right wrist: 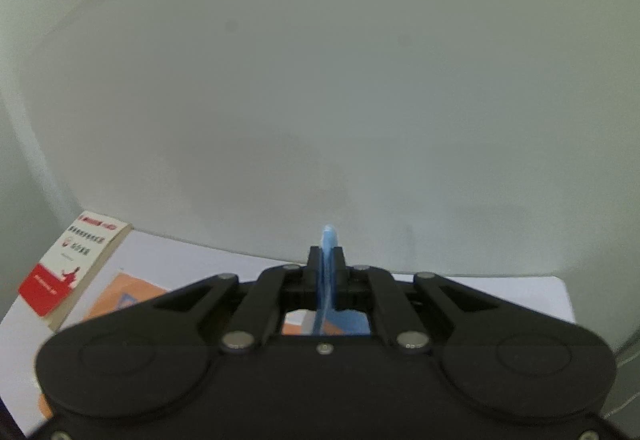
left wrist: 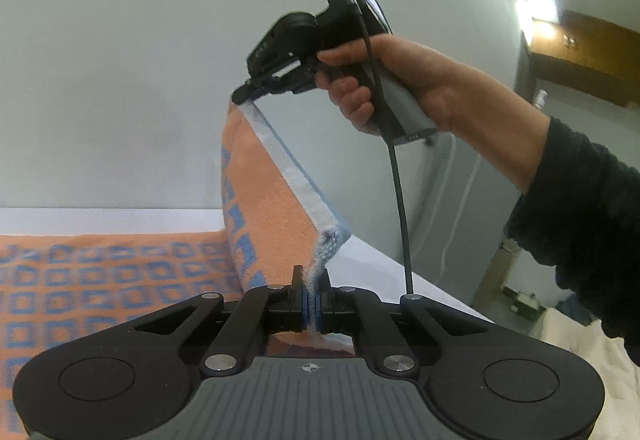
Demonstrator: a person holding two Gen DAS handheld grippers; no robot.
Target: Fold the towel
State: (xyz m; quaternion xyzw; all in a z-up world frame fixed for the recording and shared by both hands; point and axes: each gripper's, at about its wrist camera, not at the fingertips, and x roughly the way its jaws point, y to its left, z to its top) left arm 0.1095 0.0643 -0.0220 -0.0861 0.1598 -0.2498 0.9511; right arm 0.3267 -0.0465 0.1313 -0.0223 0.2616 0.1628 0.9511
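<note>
Towel (left wrist: pixel 276 200): orange with blue squares, one part flat on the white bench (left wrist: pixel 380 264), one edge lifted taut between both tools.
Left tool (left wrist: pixel 310 292): clenched on the towel's lower corner.
Right tool (left wrist: pixel 244 93): raised, gripping the upper corner; blue hem pinched between its fingers.
Booklet (right wrist: pixel 74 264): on the bench, far left.

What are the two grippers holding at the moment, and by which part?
Both hold the towel by its blue-edged border: left gripper at one corner, right gripper further along.
</note>
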